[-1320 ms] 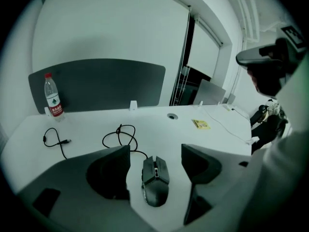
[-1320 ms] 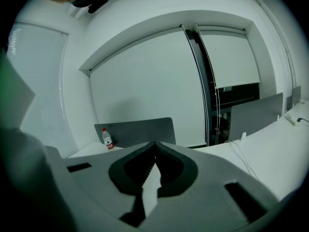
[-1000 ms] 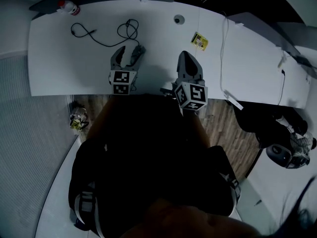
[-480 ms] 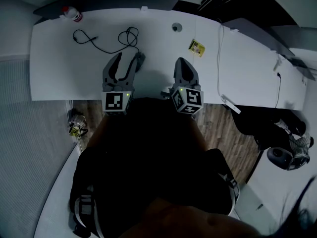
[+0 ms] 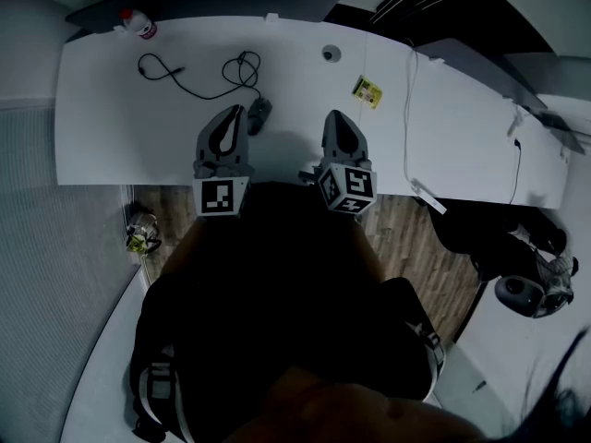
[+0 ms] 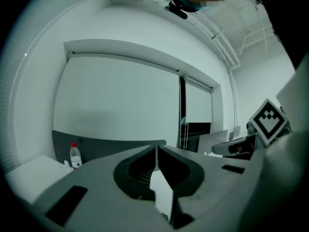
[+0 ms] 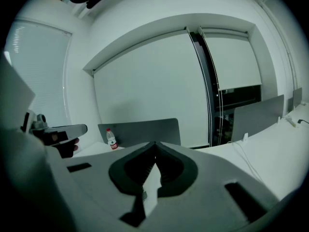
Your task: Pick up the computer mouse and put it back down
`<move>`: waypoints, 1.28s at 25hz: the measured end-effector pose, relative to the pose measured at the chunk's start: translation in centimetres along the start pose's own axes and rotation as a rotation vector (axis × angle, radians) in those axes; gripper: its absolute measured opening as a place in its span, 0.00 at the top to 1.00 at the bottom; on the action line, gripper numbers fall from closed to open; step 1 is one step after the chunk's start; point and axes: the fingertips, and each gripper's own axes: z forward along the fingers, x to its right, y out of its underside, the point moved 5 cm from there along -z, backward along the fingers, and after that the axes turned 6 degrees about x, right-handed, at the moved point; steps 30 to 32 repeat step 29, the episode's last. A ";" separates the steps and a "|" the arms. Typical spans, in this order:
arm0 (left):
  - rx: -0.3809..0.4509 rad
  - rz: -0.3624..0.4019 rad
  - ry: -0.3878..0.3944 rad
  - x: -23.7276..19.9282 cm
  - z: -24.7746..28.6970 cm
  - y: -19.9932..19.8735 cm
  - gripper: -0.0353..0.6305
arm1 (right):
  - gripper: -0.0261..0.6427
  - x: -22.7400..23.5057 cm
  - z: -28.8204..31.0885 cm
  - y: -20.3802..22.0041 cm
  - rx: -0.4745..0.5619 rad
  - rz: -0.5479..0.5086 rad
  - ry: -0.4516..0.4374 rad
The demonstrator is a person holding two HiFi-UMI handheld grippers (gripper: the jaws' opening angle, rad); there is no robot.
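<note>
You hold the left gripper and right gripper side by side before you, both pointing forward and slightly downward, each with its jaws closed tip to tip on nothing.

White desk, red-capped bottle at its ten o'clock corner, round grommet at twelve, yellow packet toward one o'clock, white cable draped across at two o'clock
</note>
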 end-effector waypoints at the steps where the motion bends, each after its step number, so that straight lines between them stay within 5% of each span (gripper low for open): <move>1: 0.003 -0.004 -0.001 0.0 0.1 0.0 0.92 | 0.96 0.0 0.1 0.0 -0.002 -0.001 -0.003; 32: 0.001 -0.001 -0.016 -1.1 1.6 0.5 0.93 | 0.96 -0.4 1.5 0.2 -0.019 -0.029 -0.050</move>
